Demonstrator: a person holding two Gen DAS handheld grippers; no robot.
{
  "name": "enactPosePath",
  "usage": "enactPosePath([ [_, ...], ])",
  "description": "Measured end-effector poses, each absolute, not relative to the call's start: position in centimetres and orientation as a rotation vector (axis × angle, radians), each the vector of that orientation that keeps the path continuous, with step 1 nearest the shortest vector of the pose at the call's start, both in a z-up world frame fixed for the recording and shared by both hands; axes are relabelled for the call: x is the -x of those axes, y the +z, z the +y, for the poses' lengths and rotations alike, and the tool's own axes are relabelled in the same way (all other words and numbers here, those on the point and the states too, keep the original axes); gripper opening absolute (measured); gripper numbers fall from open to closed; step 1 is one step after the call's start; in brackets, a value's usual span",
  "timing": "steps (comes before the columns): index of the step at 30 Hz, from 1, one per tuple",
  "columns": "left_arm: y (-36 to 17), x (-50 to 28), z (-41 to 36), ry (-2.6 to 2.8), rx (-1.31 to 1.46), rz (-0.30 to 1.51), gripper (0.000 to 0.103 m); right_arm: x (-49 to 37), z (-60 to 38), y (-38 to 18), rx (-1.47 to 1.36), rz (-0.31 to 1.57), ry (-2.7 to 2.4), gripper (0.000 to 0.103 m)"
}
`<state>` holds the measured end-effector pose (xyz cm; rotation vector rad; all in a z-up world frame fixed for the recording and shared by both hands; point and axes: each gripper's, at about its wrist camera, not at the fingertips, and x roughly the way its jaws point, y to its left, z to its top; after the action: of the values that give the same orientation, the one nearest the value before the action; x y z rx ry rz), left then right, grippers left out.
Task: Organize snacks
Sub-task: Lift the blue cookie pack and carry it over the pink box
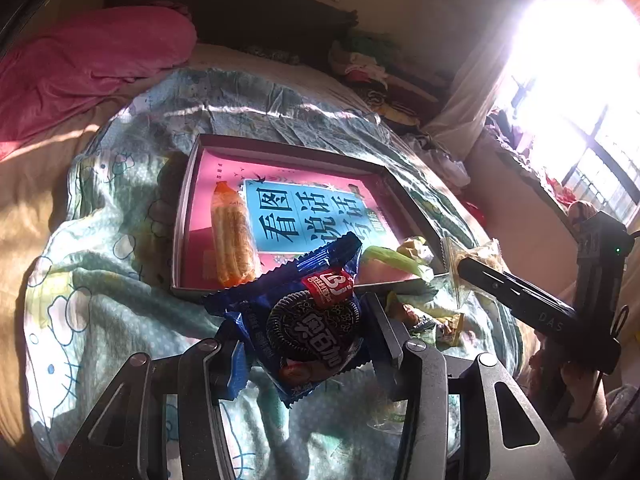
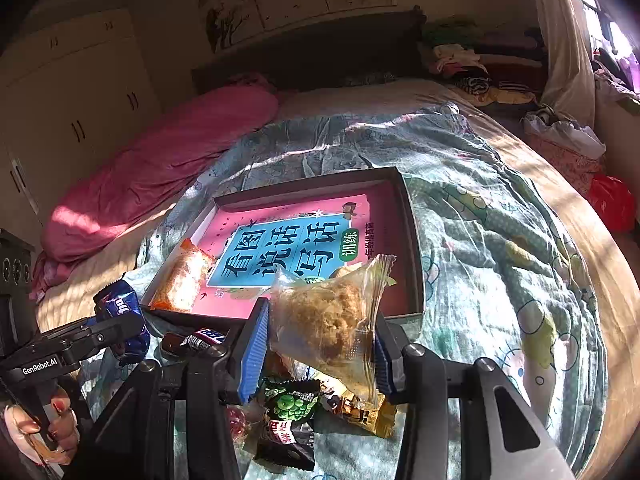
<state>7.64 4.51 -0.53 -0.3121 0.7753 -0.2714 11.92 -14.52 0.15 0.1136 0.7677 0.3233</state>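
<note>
Above the bed [image 1: 120,300], a cookie packet [image 1: 308,320] is being pinched by the left gripper [image 1: 304,344], a clear pastry bag [image 2: 332,320] by the right gripper [image 2: 320,344]. Both are being held near the box [image 2: 408,240]; being light, slippery and crushable, they are best gripped at the seams.

Blue cookie packet [image 1: 308,320]: tilted, raised before box. Clear pastry packet [image 2: 332,320]: upright, raised. Orange wafer packet [image 1: 234,236]: lying in pink-lined box [image 1: 188,200] on bed. Loose snack packets [image 2: 292,420]: heaped on quilt.

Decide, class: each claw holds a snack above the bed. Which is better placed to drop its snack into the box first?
Probably right: its clear pastry packet already overlaps the box near edge; the left's blue cookie packet hangs just short.
</note>
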Motion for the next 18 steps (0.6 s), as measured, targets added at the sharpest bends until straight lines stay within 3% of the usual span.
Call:
enactPosePath([
  [18, -0.4, -11.7, 3.8, -0.261, 0.285, 0.734, 0.05, -13.7, -15.1, 0.4, -0.136, 0.746, 0.28, 0.046],
])
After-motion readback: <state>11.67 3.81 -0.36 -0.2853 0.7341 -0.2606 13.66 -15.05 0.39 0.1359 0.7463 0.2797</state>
